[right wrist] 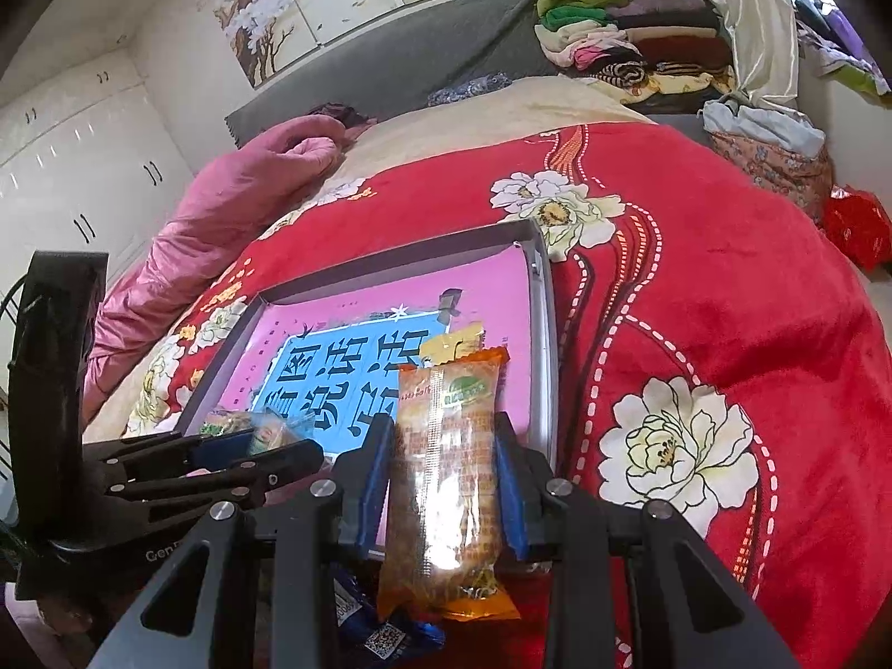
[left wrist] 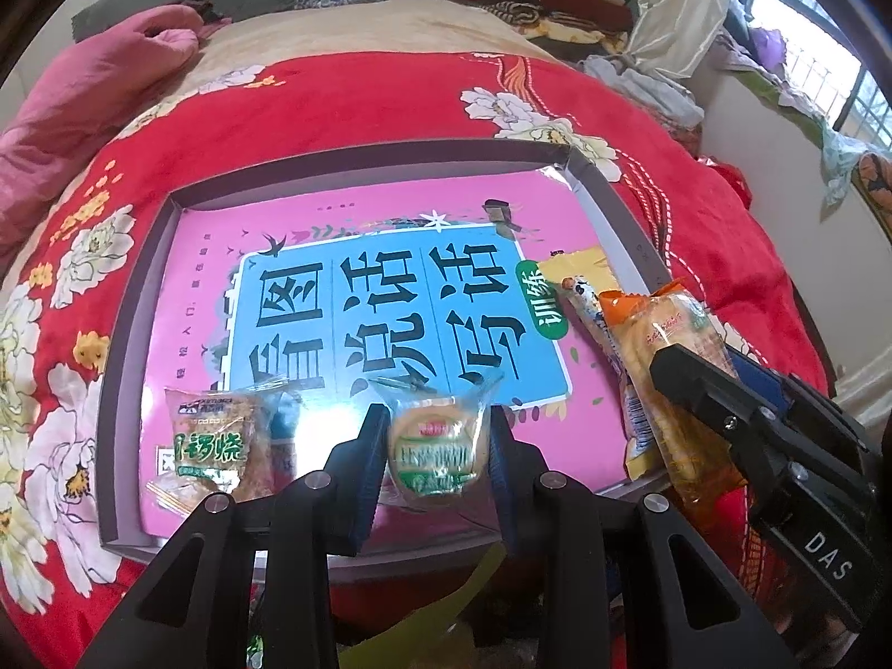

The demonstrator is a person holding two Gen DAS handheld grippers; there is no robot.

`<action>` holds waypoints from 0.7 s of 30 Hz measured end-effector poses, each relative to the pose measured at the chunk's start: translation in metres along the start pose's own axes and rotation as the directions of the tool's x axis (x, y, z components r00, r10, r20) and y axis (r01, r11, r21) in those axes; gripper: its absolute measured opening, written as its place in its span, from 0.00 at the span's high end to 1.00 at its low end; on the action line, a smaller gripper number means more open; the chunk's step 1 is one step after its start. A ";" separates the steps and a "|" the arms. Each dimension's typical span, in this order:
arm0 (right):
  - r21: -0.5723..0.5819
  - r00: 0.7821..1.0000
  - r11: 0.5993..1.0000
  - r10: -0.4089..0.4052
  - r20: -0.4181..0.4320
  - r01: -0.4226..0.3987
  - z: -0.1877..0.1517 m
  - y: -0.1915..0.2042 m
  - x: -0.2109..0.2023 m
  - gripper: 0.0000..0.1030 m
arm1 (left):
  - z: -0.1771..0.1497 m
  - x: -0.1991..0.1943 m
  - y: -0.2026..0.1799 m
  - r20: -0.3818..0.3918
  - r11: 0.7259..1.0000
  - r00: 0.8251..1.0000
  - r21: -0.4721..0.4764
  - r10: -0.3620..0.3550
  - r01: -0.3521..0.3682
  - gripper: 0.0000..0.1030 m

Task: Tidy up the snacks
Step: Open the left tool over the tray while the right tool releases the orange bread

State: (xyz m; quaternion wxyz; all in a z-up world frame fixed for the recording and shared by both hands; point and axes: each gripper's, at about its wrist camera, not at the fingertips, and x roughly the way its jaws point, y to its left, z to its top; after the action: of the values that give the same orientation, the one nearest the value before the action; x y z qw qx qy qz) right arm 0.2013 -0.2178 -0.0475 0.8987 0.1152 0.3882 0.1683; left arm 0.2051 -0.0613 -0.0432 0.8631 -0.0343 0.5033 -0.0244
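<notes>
Red blanket, pink box, two snacks held

Red cloth with big white flowers is spread over the bed [right wrist: 725, 290]. A shallow box [left wrist: 139, 301] with a pink and blue picture inside is laid on it.

A round snack in a clear wrapper [left wrist: 437, 449] is pinched between the blue pads of the left gripper [left wrist: 437, 440], just above the near part of the box. The jaws are closed tight on it. A square snack with green writing [left wrist: 214, 446] is seen lying in the box, near its left corner.

A long orange snack pack [right wrist: 446, 468] is squeezed by the right gripper [right wrist: 443, 468], with its jaws closed on the middle of the pack. It is held at the right side of the box. Another long snack [left wrist: 591, 301] is laid beside it in the box; its wrapper may be yellow and white, but part of it is hidden. A blue wrapper [right wrist: 384, 633] is seen below the right gripper.
</notes>
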 end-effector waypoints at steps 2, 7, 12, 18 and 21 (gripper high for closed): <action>0.006 1.000 1.000 0.001 0.003 -0.001 0.001 -0.001 -0.001 0.66 | 0.000 -0.001 0.000 0.003 1.000 1.000 0.002 0.001 -0.001 0.66; 0.012 1.000 1.000 0.006 0.012 -0.007 0.002 -0.001 -0.003 0.66 | 0.000 -0.004 0.002 0.008 1.000 1.000 -0.004 0.000 0.000 0.65; 0.011 1.000 1.000 0.004 0.021 -0.004 0.003 -0.001 -0.005 0.65 | 0.000 -0.010 0.005 0.016 1.000 1.000 -0.008 -0.001 0.001 0.53; 0.005 0.999 1.000 0.004 0.039 -0.004 0.005 0.001 -0.010 0.61 | 0.000 -0.022 0.013 0.032 1.000 0.999 -0.031 0.000 0.001 0.47; 0.002 0.999 1.000 0.001 0.045 -0.001 0.005 0.001 -0.012 0.59 | 0.000 -0.029 0.016 0.043 0.999 0.999 -0.037 0.005 -0.004 0.43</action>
State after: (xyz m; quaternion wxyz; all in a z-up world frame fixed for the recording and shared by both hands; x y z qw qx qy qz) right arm 0.1970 -0.2217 -0.0352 0.9071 0.1202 0.3678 0.1658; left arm 0.1907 -0.0427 -0.0198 0.8730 -0.0494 0.4851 -0.0124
